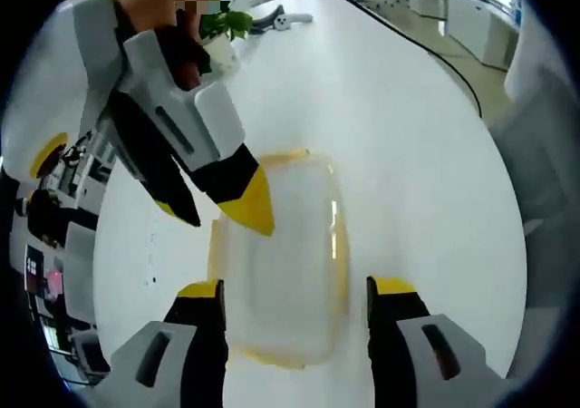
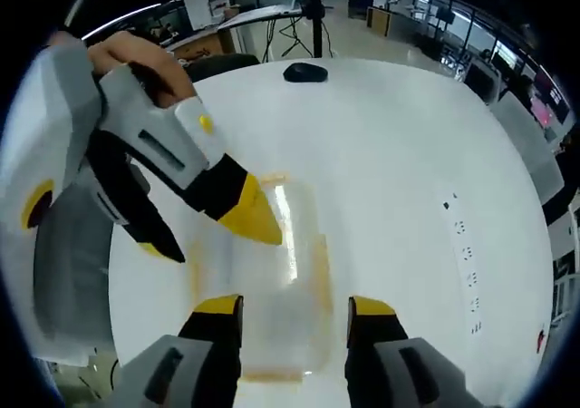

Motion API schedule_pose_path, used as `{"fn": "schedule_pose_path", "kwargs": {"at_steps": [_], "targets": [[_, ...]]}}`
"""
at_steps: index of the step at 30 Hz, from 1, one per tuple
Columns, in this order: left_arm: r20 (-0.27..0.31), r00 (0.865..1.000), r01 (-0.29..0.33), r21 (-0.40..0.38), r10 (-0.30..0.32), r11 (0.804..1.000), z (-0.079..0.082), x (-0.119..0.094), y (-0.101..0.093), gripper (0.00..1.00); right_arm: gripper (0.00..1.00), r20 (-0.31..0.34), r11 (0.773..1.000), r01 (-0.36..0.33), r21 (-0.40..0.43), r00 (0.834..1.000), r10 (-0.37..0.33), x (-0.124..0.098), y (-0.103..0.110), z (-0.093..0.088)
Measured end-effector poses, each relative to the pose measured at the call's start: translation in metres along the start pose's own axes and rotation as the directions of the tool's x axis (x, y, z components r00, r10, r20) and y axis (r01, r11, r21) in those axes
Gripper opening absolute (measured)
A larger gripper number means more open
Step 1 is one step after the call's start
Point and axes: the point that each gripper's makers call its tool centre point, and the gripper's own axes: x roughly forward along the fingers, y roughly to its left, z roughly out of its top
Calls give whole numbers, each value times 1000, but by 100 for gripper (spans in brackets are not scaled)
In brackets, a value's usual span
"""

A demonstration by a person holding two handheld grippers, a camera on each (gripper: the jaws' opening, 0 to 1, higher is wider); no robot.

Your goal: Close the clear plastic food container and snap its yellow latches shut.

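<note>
1. Two grippers work over one clear plastic food container, which lies flat on the white table. In the left gripper view our left gripper has its jaws spread apart, straddling the box without pinching it.
2. In the right gripper view our right gripper is likewise spread over the container, gripping nothing.
3. We judge the main risk to be sliding: a push on one yellow latch could skate the light box across the smooth table unless the other gripper braces it.
4. The crossing tips could also collide.
5. Motion blur smears the box; we cannot tell whether the lid is fully seated or which latches are snapped.
</note>
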Motion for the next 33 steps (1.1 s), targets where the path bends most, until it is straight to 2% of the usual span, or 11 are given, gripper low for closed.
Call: {"fn": "schedule_pose_path", "kwargs": {"at_steps": [13, 21, 25, 27, 33], "targets": [[-29, 1000, 9, -29, -10, 1000, -23, -8, 10, 64, 51, 1, 998, 31, -48, 1000, -31, -8, 13, -8], [-47, 999, 15, -33, -17, 999, -38, -8, 14, 66, 57, 39, 998, 53, -33, 998, -52, -13, 21, -11], [-40, 999, 16, -25, -17, 1000, -38, -6, 14, 70, 60, 40, 997, 63, -38, 997, -62, -12, 25, -15], [-35, 999, 15, -14, -16, 1000, -37, -5, 15, 72, 61, 21, 993, 87, -82, 996, -86, -11, 25, -20], [-32, 999, 4, -27, -4, 1000, -37, 0, 23, 79, 68, 16, 989, 112, -95, 994, -111, -7, 28, -25]]}}
